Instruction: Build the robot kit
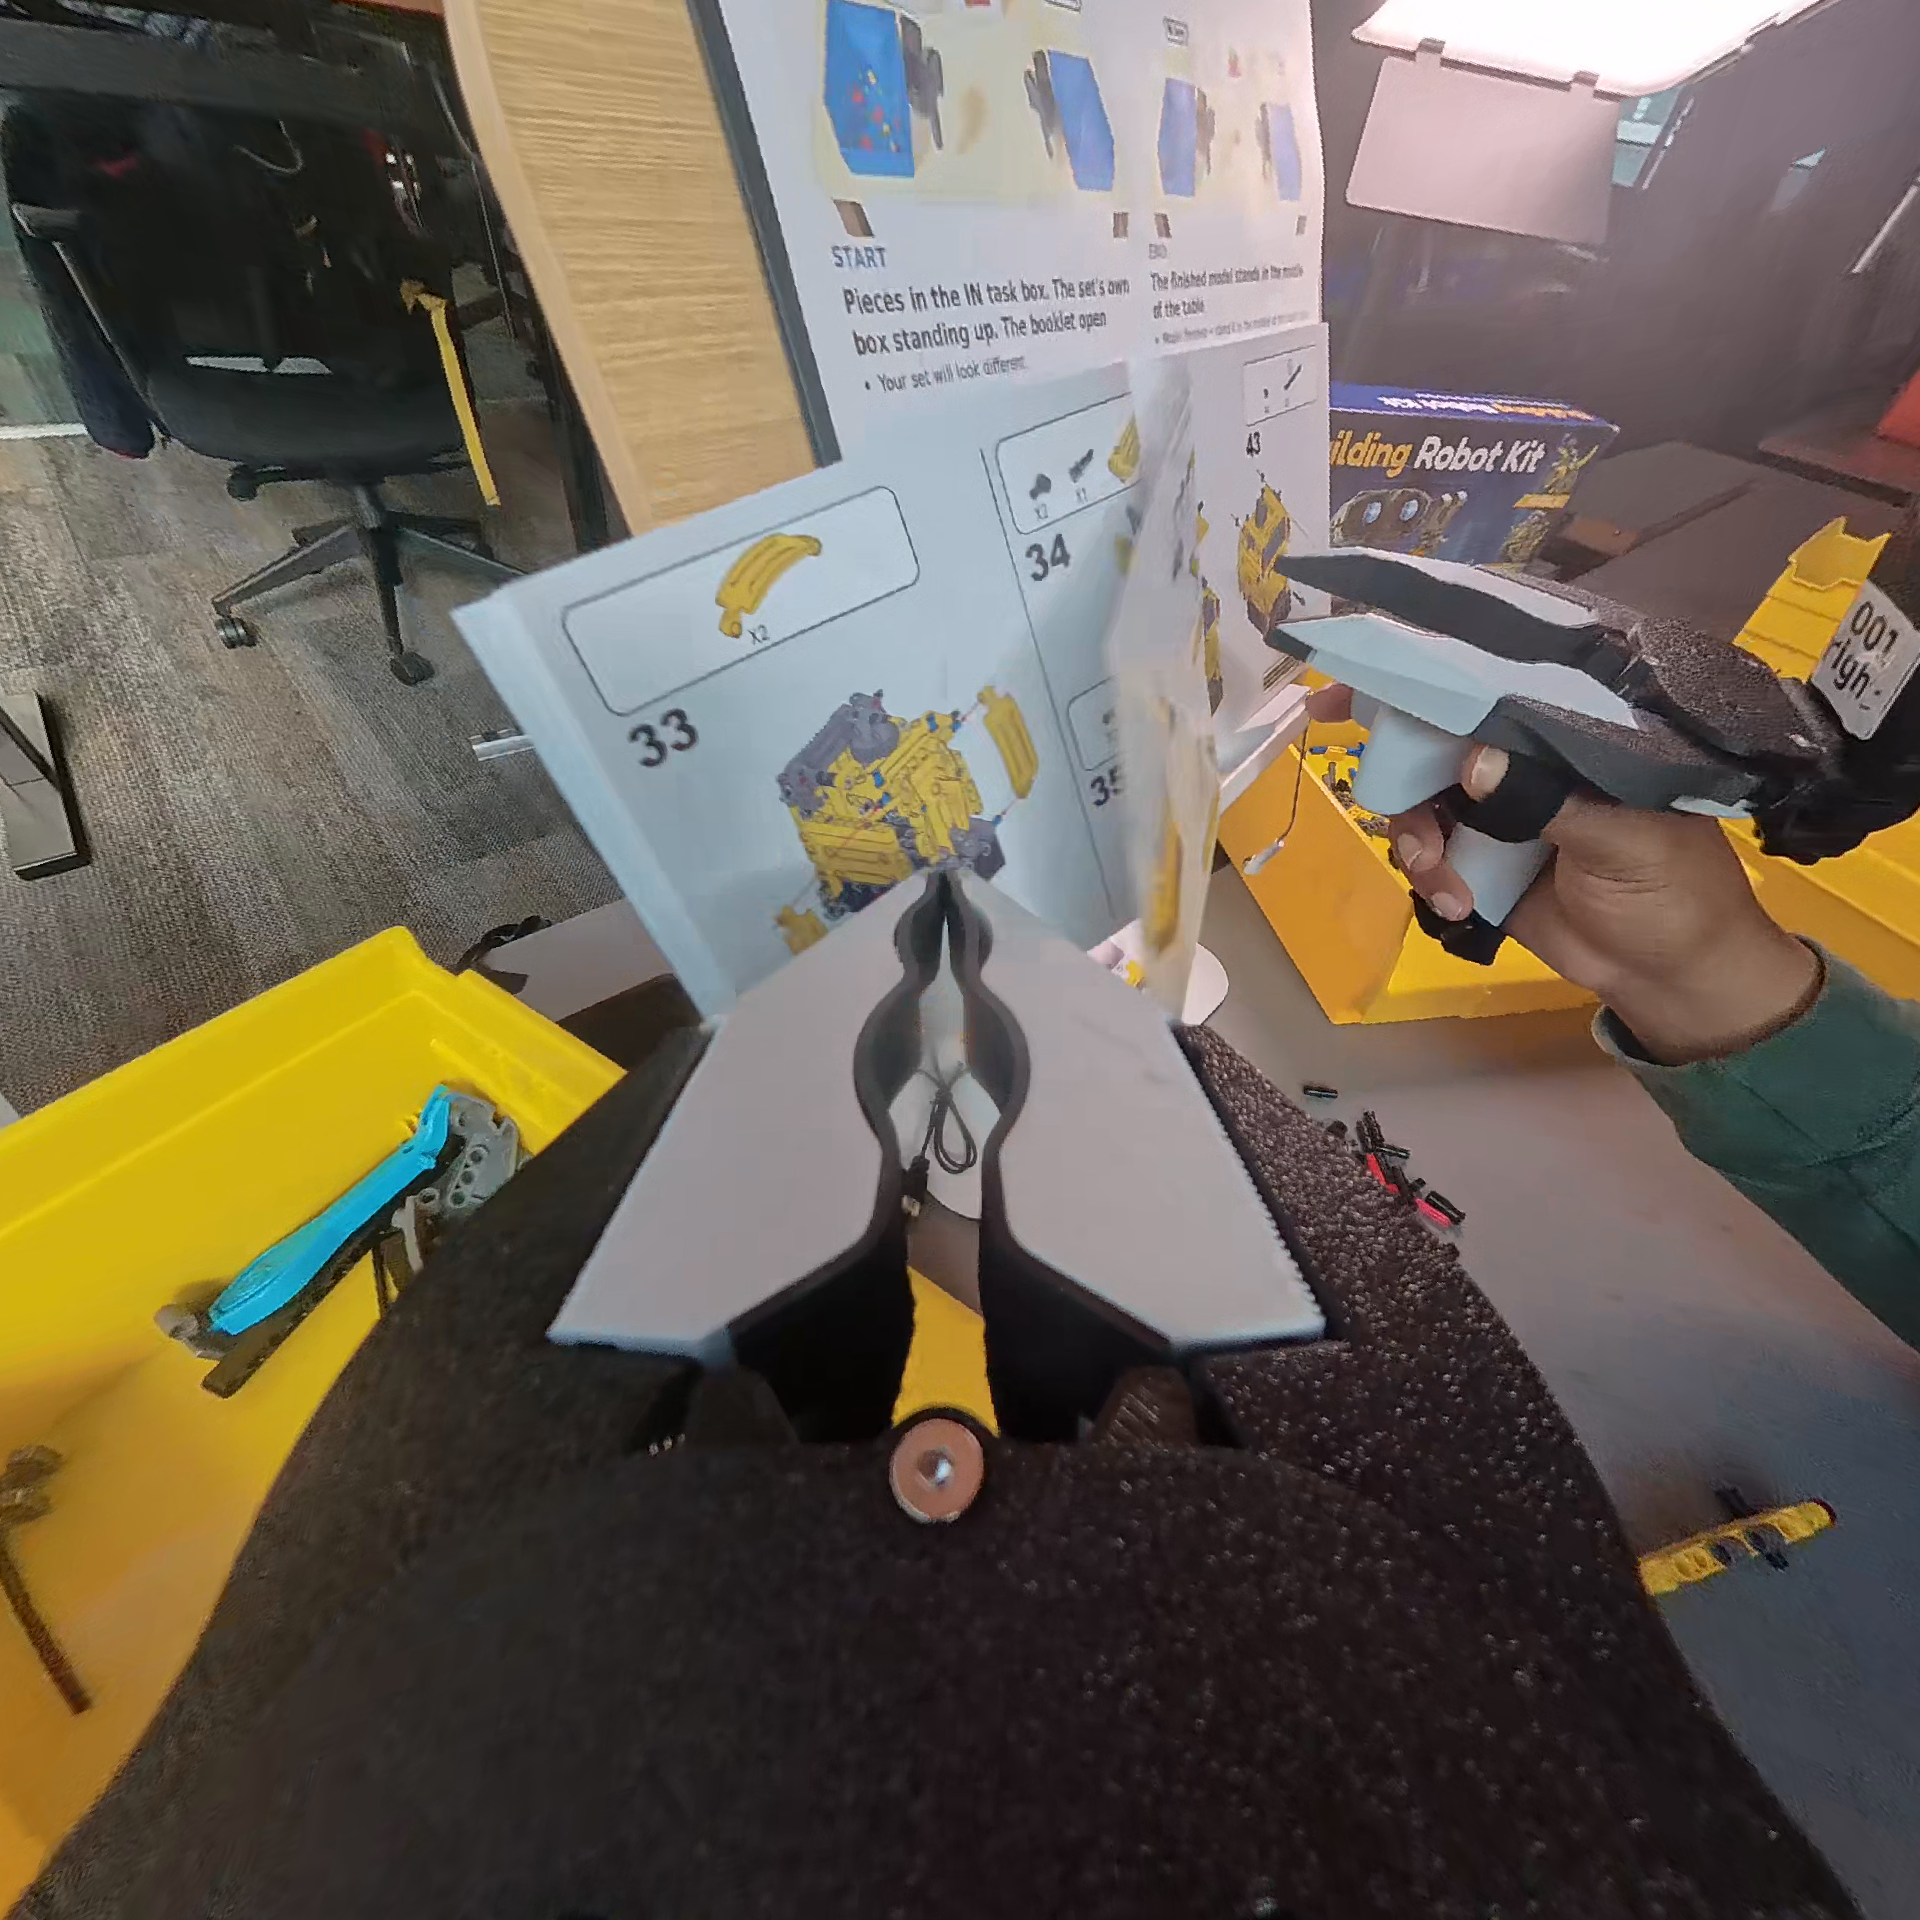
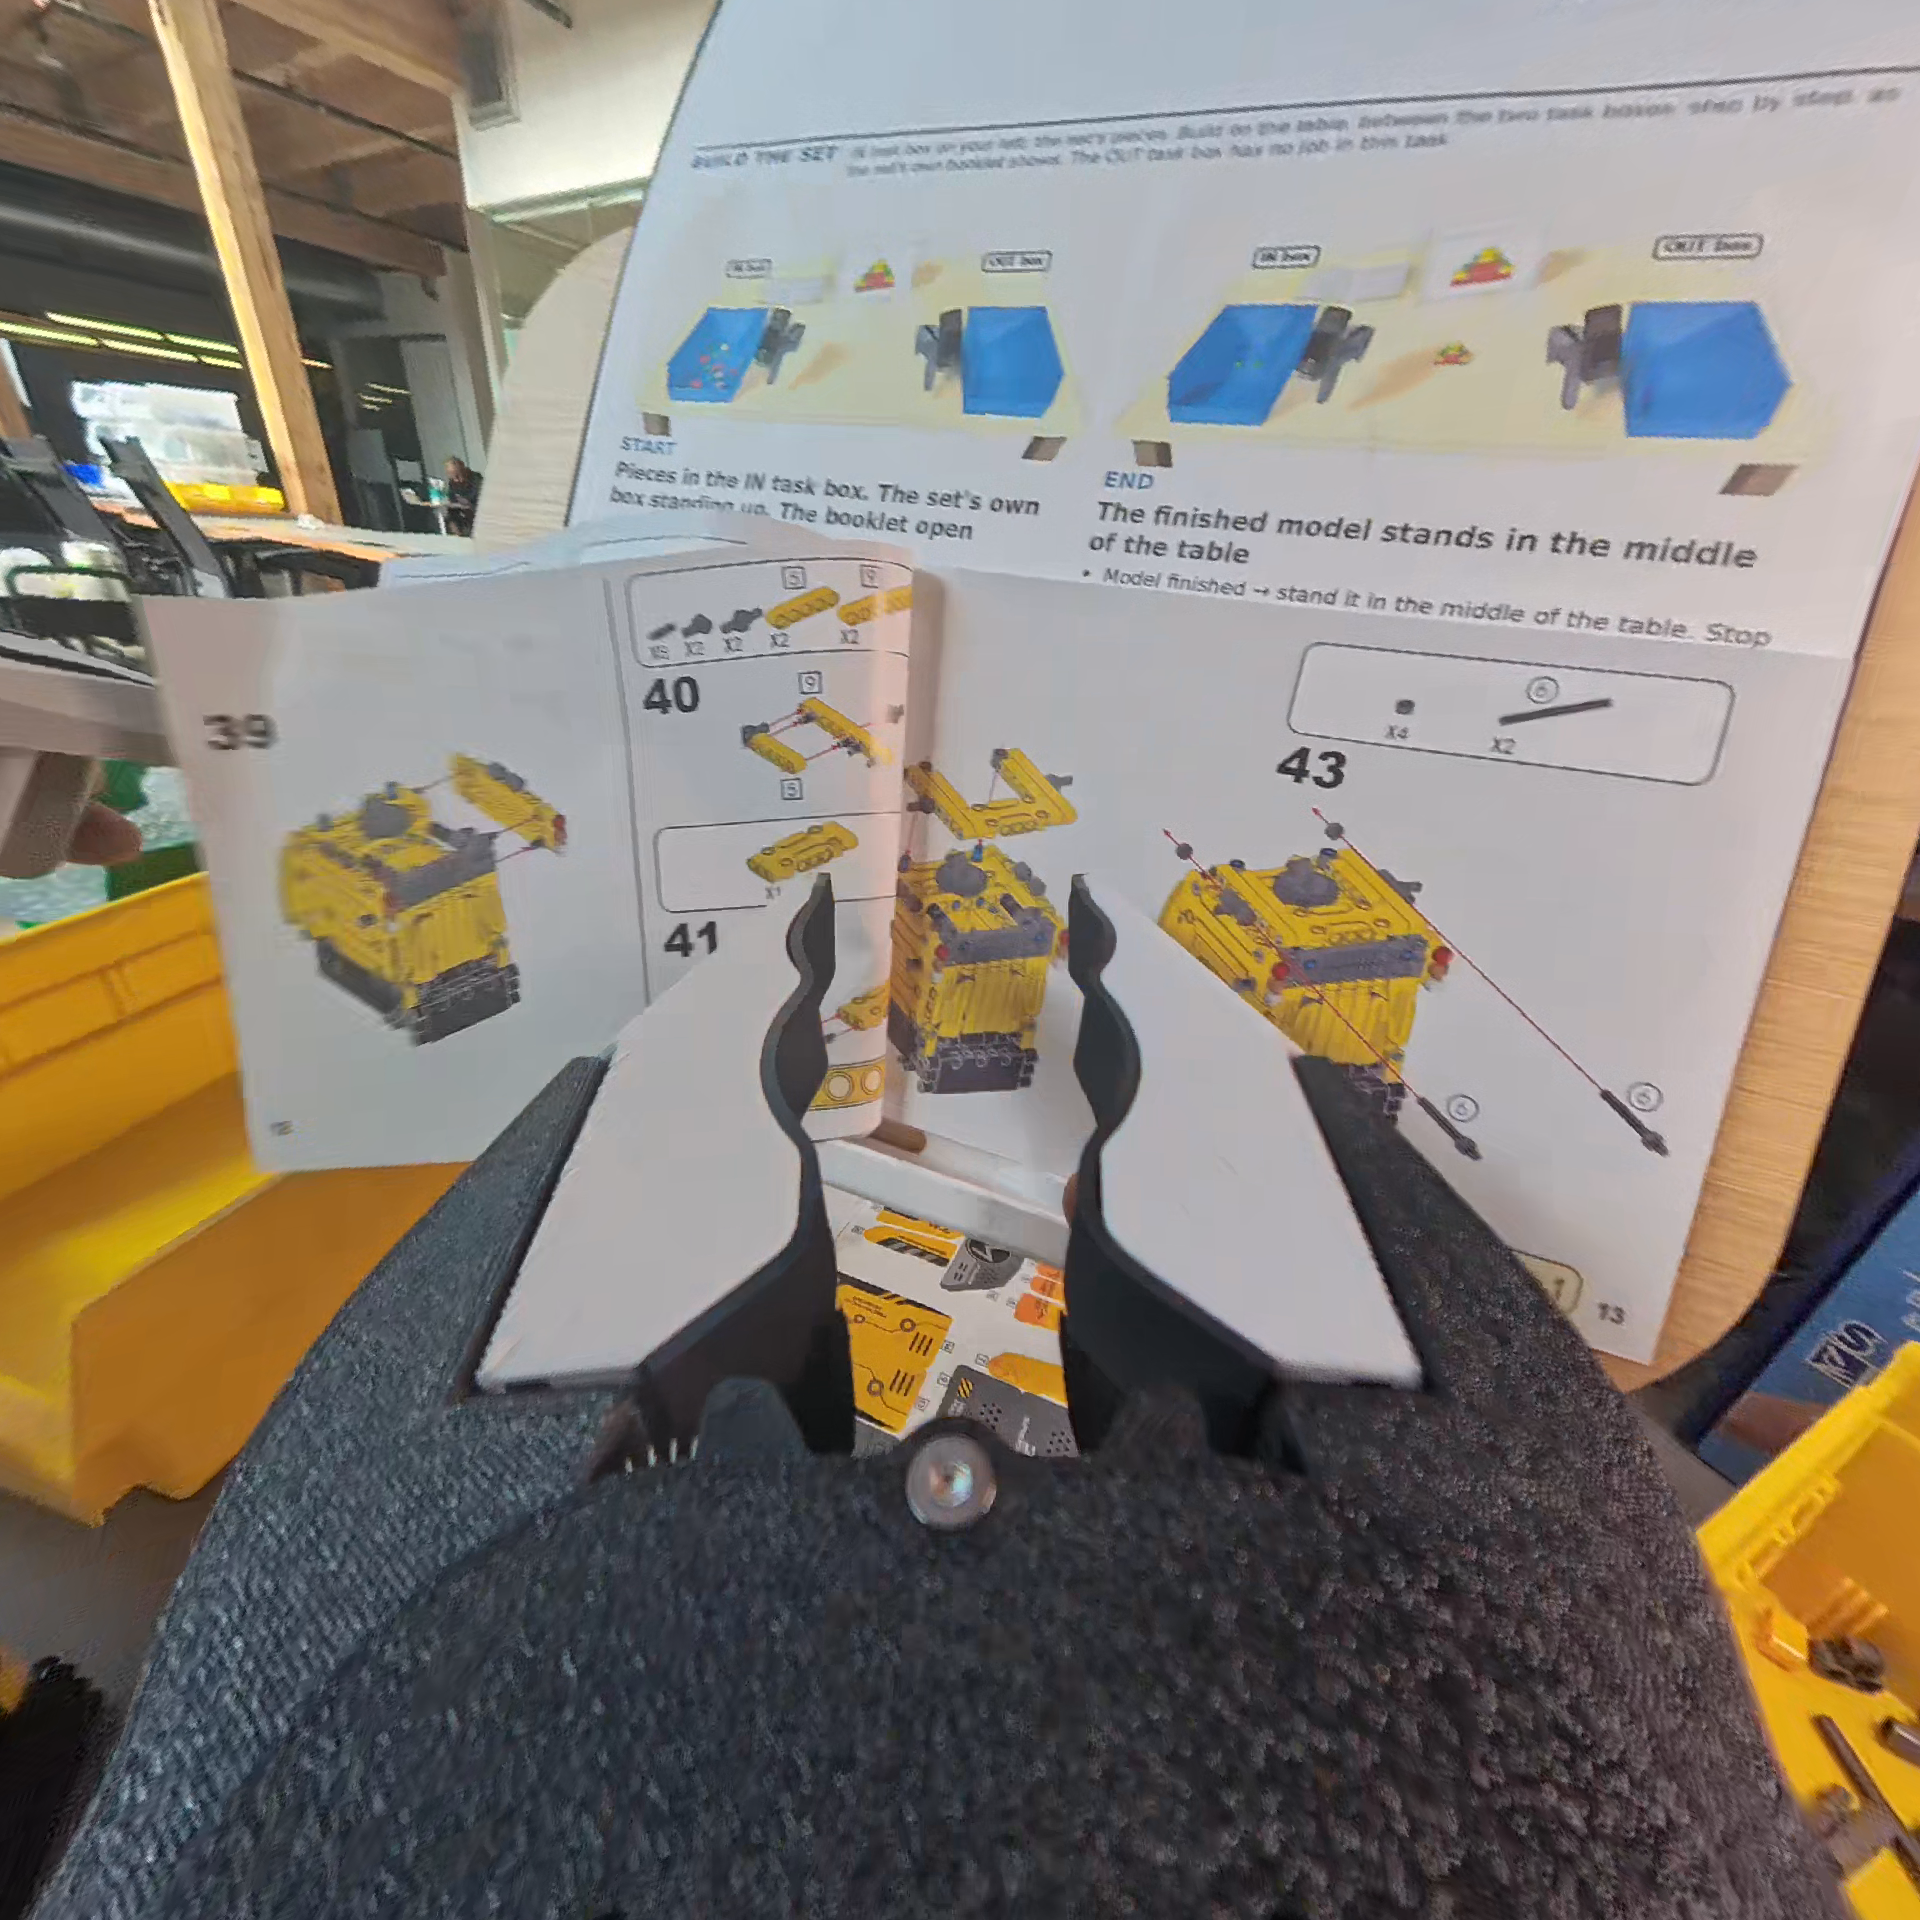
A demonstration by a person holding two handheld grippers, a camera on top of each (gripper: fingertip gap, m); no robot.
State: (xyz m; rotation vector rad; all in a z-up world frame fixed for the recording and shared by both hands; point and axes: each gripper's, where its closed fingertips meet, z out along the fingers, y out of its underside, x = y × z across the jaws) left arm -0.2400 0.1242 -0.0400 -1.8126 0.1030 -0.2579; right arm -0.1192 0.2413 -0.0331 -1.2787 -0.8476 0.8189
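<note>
- The lower edge of the instruction booklet [image 1: 831,727] is hidden behind the left gripper [image 1: 943,896] in the left wrist view, so whether its tips touch the paper cannot be told.
- The left gripper's fingers are pressed together at the tips; nothing can be made out pinched between them.
- One page [image 1: 1169,675] of the booklet is seen edge-on and blurred, standing up between the open leaves; its print cannot be made out.
- The right gripper [image 2: 948,904] is spread, its fingers apart with the booklet's middle fold [image 2: 920,831] seen through the gap. Contact with the paper cannot be told.
- In the left wrist view the right gripper [image 1: 1283,597] is seen from the side, held in a hand [image 1: 1600,894] with a green sleeve, its tips just beside the upright page.
- The booklet is propped upright against a large printed sheet [image 2: 1247,416], which is cut off at the top.
- A sticker sheet [image 2: 956,1330] lies below the booklet, mostly covered by the right gripper's fingers.
- A yellow bin [image 1: 208,1143] is cut off at the left; a blue tool [image 1: 332,1226] and grey parts lie in it.
- Another yellow bin [image 1: 1340,914] is partly hidden behind the hand.
- Small black and red pieces [image 1: 1403,1174] lie on the table [image 1: 1558,1299], too small to identify.
- A blue kit box [image 1: 1455,468] stands behind, partly covered.
</note>
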